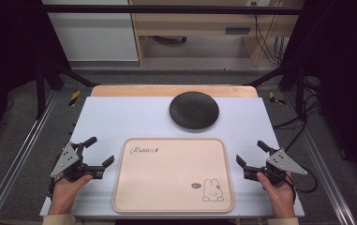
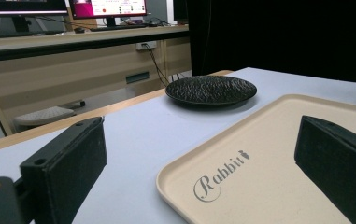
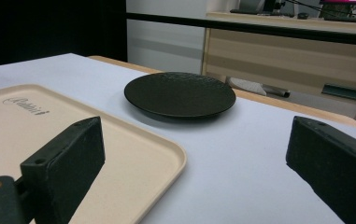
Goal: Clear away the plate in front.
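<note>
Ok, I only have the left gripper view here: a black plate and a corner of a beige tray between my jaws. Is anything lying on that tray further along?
Observer: No. In the high view the tray is bare; there is only a printed rabbit drawing near its corner on the right gripper's side.
Operator: Where is the right gripper?
Observer: The right gripper is beside the tray's right edge, jaws open, holding nothing.
Operator: And the plate, does it touch the tray?
Observer: No. The black plate sits beyond the tray's far edge, with a strip of the white table between them.
</note>
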